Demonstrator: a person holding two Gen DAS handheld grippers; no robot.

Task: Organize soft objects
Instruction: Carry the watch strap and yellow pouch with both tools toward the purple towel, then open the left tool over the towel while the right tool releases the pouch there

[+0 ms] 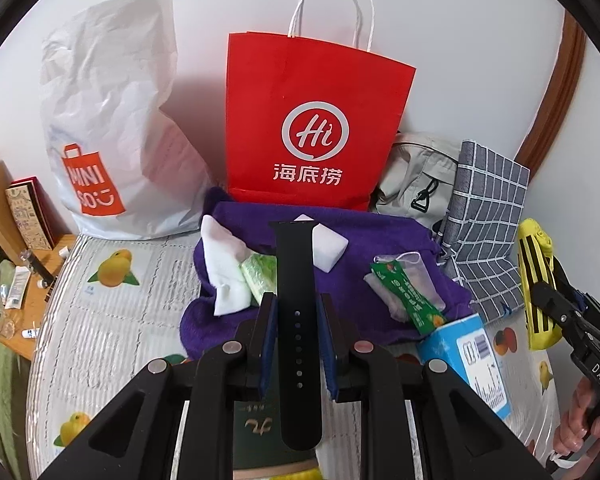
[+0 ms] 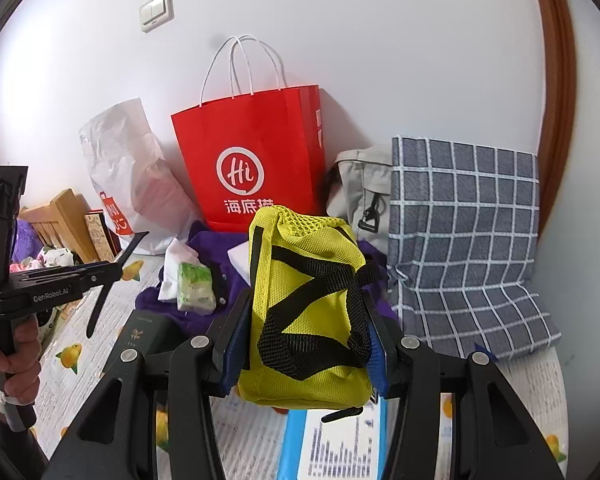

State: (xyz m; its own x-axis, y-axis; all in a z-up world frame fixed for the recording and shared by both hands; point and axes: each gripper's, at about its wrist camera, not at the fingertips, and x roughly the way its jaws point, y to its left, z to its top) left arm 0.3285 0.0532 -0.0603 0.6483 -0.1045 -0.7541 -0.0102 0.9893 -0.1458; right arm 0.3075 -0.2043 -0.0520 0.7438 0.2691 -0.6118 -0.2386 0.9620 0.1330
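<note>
Red paper bag (image 1: 320, 120) stood against far wall (image 1: 440, 20), white plastic bag (image 1: 112, 112) to its left. Light switch (image 2: 156, 9) on wall. Wooden bedside stand (image 1: 24, 280) far left, small bottles on it.

The black watch strap (image 1: 298, 332) is covering most of a dark green box (image 1: 260, 432), whose lower part the picture's bottom edge is cutting off. The yellow mesh pouch (image 2: 308, 312) is hiding the top of the blue-and-white box (image 2: 336, 444), whose print is staying too blurred to read. The red paper bag (image 1: 316, 120) is concealing the rear edge of the purple towel (image 1: 380, 236).
</note>
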